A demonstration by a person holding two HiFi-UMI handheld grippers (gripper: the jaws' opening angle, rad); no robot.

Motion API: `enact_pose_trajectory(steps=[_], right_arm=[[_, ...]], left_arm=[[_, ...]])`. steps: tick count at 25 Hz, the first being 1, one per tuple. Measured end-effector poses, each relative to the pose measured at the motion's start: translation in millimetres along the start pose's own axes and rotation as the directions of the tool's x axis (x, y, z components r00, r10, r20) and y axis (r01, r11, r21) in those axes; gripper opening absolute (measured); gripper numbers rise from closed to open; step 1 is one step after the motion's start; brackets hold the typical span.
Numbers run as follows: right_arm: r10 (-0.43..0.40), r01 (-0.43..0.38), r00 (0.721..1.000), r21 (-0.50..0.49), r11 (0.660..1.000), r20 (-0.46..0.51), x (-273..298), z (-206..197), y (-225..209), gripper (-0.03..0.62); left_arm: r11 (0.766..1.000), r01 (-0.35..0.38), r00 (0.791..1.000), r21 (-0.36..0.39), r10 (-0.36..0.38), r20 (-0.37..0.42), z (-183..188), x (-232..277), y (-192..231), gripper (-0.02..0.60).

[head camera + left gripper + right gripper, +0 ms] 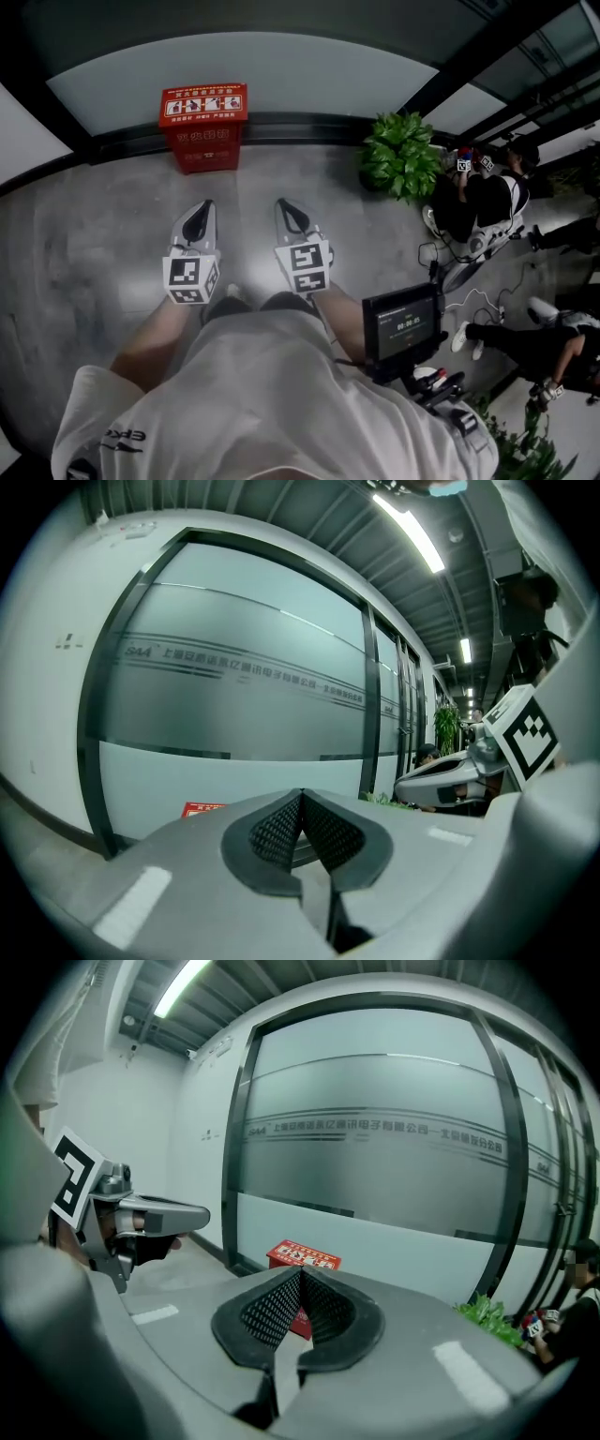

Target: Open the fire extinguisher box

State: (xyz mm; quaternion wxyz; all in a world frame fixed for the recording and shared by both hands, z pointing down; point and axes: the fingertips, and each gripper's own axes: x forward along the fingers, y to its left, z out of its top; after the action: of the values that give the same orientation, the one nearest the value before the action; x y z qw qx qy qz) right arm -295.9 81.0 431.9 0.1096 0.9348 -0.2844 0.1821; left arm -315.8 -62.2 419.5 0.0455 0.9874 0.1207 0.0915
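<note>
Grey concrete floor [112, 234] meets a frosted glass wall [394, 1176], a potted plant [401, 155] alongside, strip lights [412, 532] overhead.

Closed, empty tool [302, 799] before glass wall [234, 696]

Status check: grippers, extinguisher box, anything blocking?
Left gripper and right gripper shut, empty. Red box ahead against glass wall, lid down, untouched. Nothing in between; plant off right.

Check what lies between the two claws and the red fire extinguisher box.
Only bare grey floor, per the head view; left claw and right claw are short of the box.
</note>
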Motion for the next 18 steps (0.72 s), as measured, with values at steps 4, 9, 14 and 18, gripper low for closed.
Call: enact_pose_trajectory(steps=[4, 9, 14, 18], right_arm=[[0.007, -0.007, 1.000, -0.010, 1.000, -0.008, 28.5, 4.5, -16.2, 0.014], [0.050, -0.050, 0.999, -0.016, 0.999, 0.000, 73.0, 12.9, -44.1, 0.014], [0.143, -0.143, 0.990, -0.037, 0.989, 0.002, 114.8, 17.3, -83.7, 0.014], [0.225, -0.225, 0.974, -0.066, 0.972, -0.002, 146.7, 22.3, -116.0, 0.014]], left_arm=[[1.000, -0.015, 1.000, -0.005, 0.015, -0.016, -2.4, 25.6, 12.4, 0.003], [0.997, -0.075, 0.997, 0.002, 0.075, -0.028, -0.9, 63.7, 25.9, 0.003], [0.982, -0.187, 0.981, 0.005, 0.187, -0.054, -3.1, 110.1, 27.8, 0.003], [0.962, -0.274, 0.960, 0.001, 0.273, -0.067, -2.0, 147.2, 24.8, 0.003]])
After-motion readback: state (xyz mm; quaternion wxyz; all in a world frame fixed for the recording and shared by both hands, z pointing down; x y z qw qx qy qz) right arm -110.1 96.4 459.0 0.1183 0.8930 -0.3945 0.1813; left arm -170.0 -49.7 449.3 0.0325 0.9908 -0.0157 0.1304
